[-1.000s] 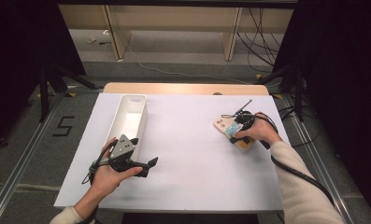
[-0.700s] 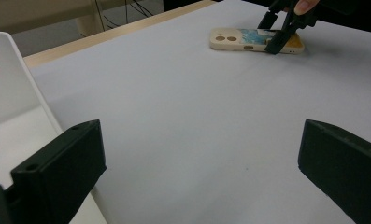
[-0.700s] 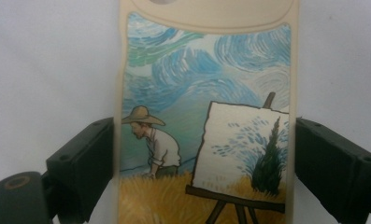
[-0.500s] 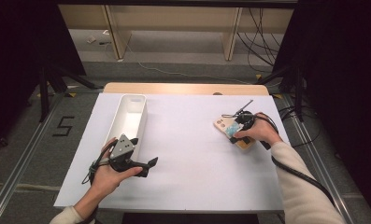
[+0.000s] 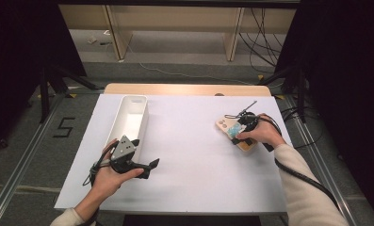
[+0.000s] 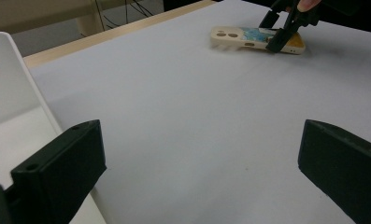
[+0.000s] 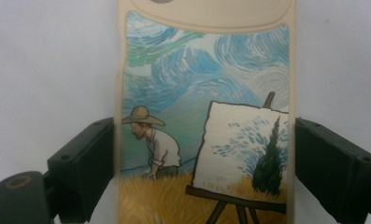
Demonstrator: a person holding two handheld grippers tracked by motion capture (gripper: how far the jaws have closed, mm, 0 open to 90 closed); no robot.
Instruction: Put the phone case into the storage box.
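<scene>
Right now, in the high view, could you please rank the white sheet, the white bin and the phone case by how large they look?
1. White sheet, by far the largest.
2. White bin, long and narrow.
3. Phone case, smallest, partly hidden by the right gripper.

The phone case looks like smooth cream plastic with a glossy painted print. The table is matt white; the bin is smooth white plastic.

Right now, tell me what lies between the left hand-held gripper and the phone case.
Bare white table sheet, seen in the left gripper view up to the phone case.
</scene>
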